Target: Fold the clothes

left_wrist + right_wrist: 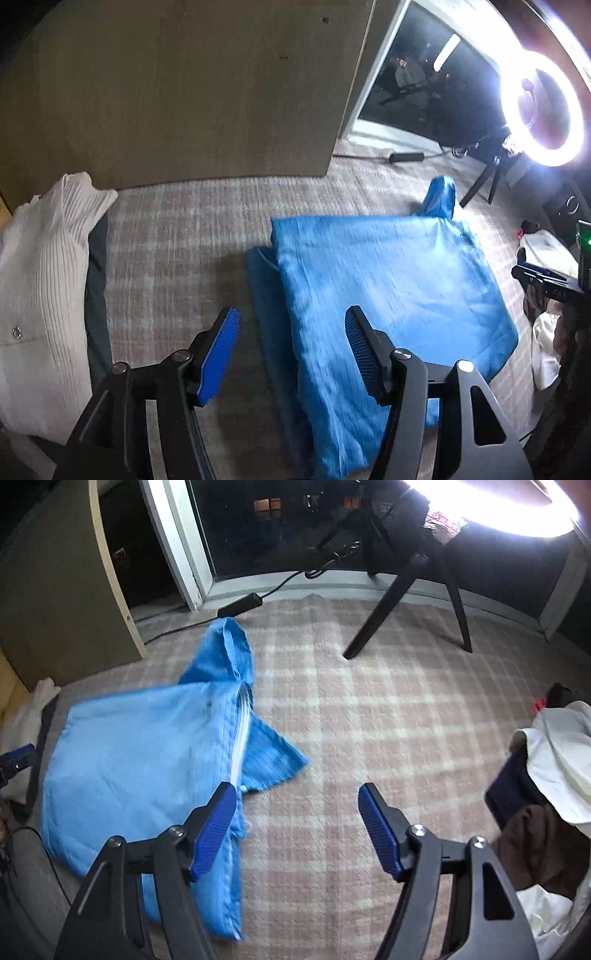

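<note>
Left wrist view: the left gripper (291,354) was seen with jaws parted and nothing between them, held above the rug (177,236). The blue garment (388,295), partly folded, was laid flat on the rug, ahead of the jaws and to their right; the right finger overlapped its near-left part in the picture, and contact could not be told. A darker underlayer was noted along its left edge, and a flap (439,195) stood up at the far end. A white garment (40,295) was recorded well apart at the left. Right wrist view: the right gripper (297,827) was seen with jaws wide and empty, over bare rug. The garment was placed to the left of these jaws, its long axis judged to run from near to far, its zipper edge (238,753) passing just behind the left finger. A sleeve-like flap (273,757) was splayed toward the right gripper, which was judged the nearer to it. A pile of clothes (554,775) was noted at the right.
</note>
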A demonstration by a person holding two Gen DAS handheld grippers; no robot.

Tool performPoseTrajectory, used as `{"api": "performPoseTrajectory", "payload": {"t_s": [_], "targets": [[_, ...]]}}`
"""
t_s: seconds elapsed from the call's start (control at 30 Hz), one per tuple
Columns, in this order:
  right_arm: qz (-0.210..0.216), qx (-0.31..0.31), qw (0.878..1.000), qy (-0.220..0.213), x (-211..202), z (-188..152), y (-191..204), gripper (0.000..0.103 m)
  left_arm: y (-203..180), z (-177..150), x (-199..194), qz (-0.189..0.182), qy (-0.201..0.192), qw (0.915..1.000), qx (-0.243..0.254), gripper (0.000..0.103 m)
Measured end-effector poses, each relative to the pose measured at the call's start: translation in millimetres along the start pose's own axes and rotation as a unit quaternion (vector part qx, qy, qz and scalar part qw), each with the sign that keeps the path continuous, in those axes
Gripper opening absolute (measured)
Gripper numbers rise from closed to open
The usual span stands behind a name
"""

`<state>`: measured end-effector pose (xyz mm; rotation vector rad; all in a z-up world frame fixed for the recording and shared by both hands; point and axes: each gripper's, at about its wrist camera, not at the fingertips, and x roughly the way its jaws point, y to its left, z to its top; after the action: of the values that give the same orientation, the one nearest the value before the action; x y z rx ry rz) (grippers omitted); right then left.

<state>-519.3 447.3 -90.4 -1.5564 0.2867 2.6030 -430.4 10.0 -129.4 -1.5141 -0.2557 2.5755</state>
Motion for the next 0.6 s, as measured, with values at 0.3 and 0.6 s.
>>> {"api": "performPoseTrajectory", "payload": {"t_s": [0.3, 0.6], "targets": [[0.003, -0.042, 0.999, 0.028, 35.9, 15.6, 31.1, 0.068, -7.6, 58.6, 60.3, 0.025, 0.012, 0.9982, 0.053, 0.054], [-0.024, -0.090, 0.996, -0.009, 33.3, 21.3, 52.9, 0.068, 6.0, 54.5, 66.0, 0.012, 0.028, 0.9986, 0.042, 0.003]]}}
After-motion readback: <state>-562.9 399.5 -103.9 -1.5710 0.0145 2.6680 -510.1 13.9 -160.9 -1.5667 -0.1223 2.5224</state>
